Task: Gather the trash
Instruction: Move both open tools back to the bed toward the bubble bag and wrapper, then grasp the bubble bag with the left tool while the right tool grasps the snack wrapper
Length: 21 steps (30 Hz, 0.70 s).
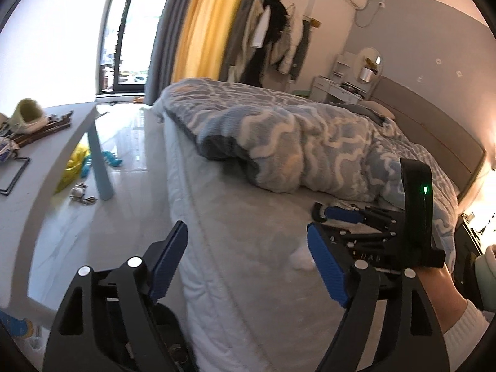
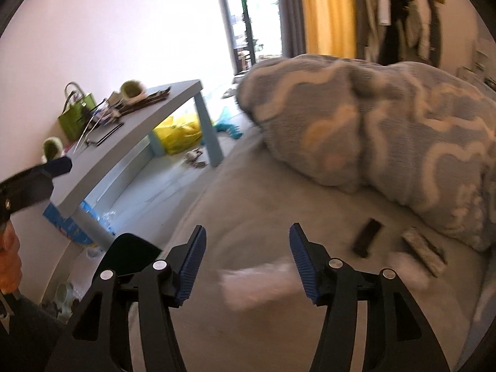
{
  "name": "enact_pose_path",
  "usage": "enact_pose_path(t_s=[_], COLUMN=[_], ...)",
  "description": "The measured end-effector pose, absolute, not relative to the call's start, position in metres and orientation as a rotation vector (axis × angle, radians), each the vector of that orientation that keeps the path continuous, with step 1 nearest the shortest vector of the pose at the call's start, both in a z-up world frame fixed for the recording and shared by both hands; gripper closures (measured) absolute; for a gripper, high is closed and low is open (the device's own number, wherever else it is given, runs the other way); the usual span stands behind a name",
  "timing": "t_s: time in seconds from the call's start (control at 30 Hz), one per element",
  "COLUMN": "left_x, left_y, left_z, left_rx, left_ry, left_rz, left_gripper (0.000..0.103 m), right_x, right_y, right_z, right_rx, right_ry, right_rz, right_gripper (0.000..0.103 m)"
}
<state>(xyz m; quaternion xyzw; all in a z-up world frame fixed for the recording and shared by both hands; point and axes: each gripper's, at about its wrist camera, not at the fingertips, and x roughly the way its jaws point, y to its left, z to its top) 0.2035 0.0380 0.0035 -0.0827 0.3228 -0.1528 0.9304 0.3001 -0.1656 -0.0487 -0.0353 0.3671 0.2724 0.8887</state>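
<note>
1. Nearest my right-hand lens is the right claw (image 2: 248,263), its blue pads spread apart with nothing pinched between them; the white crumpled tissue (image 2: 257,282) lies on the bed (image 2: 248,192) just ahead of the tips, in line with the gap (blurred, so I can't say whether a pad touches it).
2. That is the relation my next move turns on: the tissue sits straight in front of the right claw and a little below it, its longer side running roughly across the jaws' gap, so I judge a short push forward and down, then a squeeze, should take it.
3. From the left lens, the left claw (image 1: 248,254) also stands released and empty, over the mattress edge; the same tissue (image 1: 300,259) shows beside its right-hand pad, close to the right claw (image 1: 322,217), which I judge the better placed.
4. Around it: a dark remote (image 2: 367,237) and a flat patterned thing (image 2: 424,252) lie on the bed to the right of the tissue, near but apart, and the rumpled blue duvet (image 2: 387,124) rises behind them.
5. Nothing blocks the approach; the risk I see is pinching bedsheet along with the tissue.
6. Off to the left stands the grey tabletop (image 2: 130,142), with a yellow bag (image 2: 179,136) on the floor beneath.
</note>
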Motion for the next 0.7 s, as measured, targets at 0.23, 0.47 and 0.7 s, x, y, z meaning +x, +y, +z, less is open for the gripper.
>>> enact_pose_path(t_s=[0.23, 0.47, 0.7], left_x=[0.216, 0.23, 0.247], left_y=[0.004, -0.031, -0.063], left_z=[-0.011, -0.034, -0.062], left_rx=[-0.143, -0.115, -0.06], left_ry=[0.693, 0.734, 0.783], left_rz=[-0.357, -0.408, -0.421], left_gripper=[0.018, 0.018, 0.018], right_x=[0.302, 0.304, 0.311], right_y=[-0.208, -0.242, -0.273], right_z=[-0.047, -0.05, -0.047], right_rx=[-0.028, 0.019, 0.08], right_ry=[0.761, 0.765, 0.769], right_rz=[0.487, 0.423, 0.313], right_gripper=[0.039, 0.034, 0.023])
